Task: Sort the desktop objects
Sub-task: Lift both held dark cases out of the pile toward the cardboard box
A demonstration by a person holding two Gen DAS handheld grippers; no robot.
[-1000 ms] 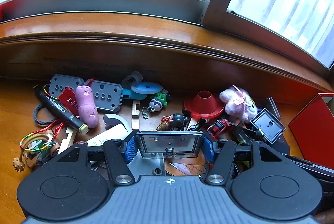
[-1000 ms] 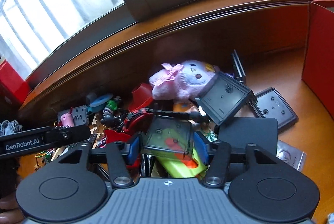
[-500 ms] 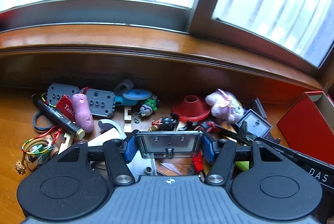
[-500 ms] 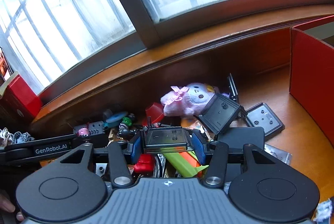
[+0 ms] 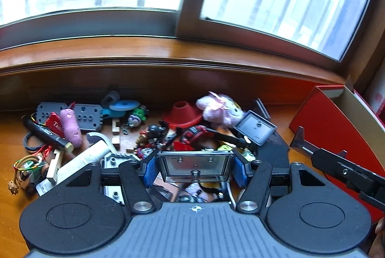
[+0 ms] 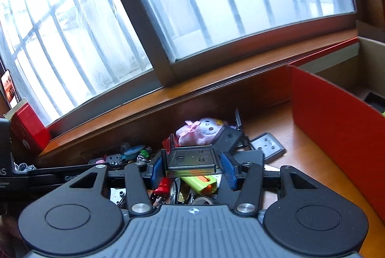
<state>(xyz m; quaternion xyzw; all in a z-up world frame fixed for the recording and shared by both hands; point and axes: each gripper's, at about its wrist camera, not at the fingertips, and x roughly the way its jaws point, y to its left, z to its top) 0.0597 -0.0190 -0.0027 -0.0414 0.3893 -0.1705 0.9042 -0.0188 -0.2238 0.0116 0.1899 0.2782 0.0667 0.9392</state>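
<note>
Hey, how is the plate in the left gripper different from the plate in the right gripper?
The clear smoky plastic plate in the left gripper faces its camera almost squarely; the dark grey plate in the right gripper tilts back, nearly edge-on. The first looks see-through, the second opaque. Both are rectangular, studded with screw holes, and clamped between blue pads above the clutter.

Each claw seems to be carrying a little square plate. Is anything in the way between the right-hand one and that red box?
Nothing visible is. The right gripper holds its dark plate lifted above the toy pile, and the red box stands to its right across bare wooden desk. Only the box's near wall has to be cleared.
</note>
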